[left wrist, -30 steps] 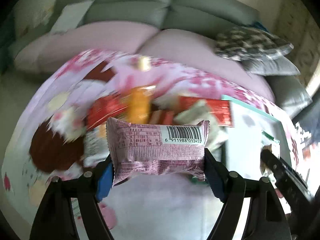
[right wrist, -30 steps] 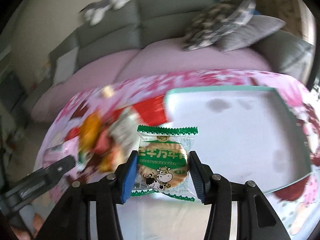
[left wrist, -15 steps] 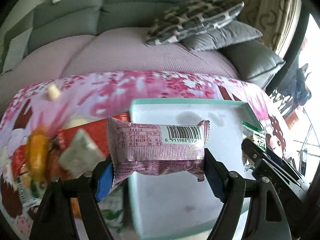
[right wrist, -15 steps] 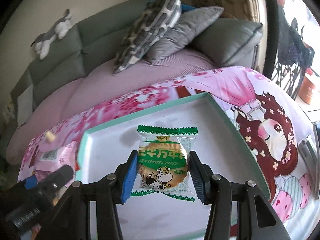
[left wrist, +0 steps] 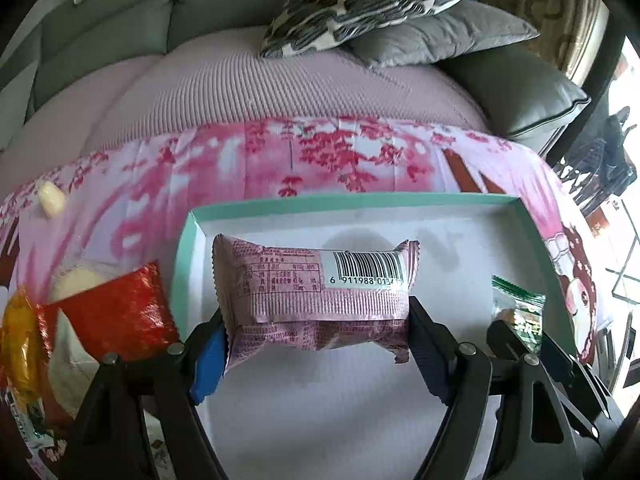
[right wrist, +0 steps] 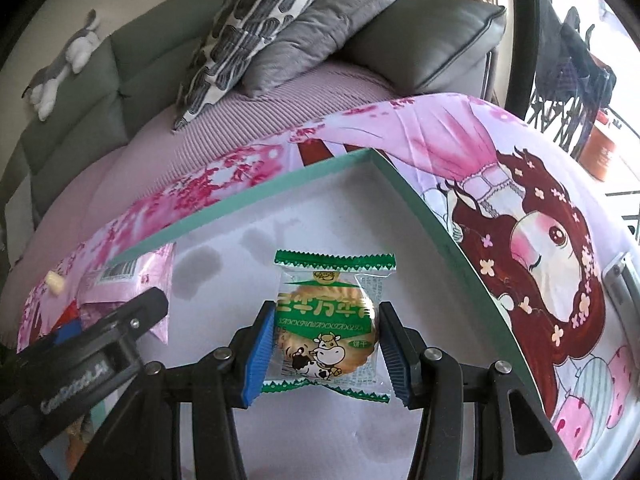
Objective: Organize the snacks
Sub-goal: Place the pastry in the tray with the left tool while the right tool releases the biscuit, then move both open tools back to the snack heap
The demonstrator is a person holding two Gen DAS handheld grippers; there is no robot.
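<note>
Two snacks hang over the white tray (left wrist: 532,216): a pink packet (left wrist: 316,300) clamped end to end in the left gripper (left wrist: 316,354), and a green biscuit pack (right wrist: 326,328) pinched in the right gripper (right wrist: 324,354) nearer the tray's right edge. Red wrapper (left wrist: 116,312) and orange snack (left wrist: 16,344) lie off the tray's left edge on the pink cloth (left wrist: 280,168).

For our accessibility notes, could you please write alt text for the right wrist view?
The right gripper holds a green-edged biscuit packet over a shallow white tray with a teal rim. The tray sits on a pink cartoon-print cloth; a grey sofa with cushions is behind.
</note>
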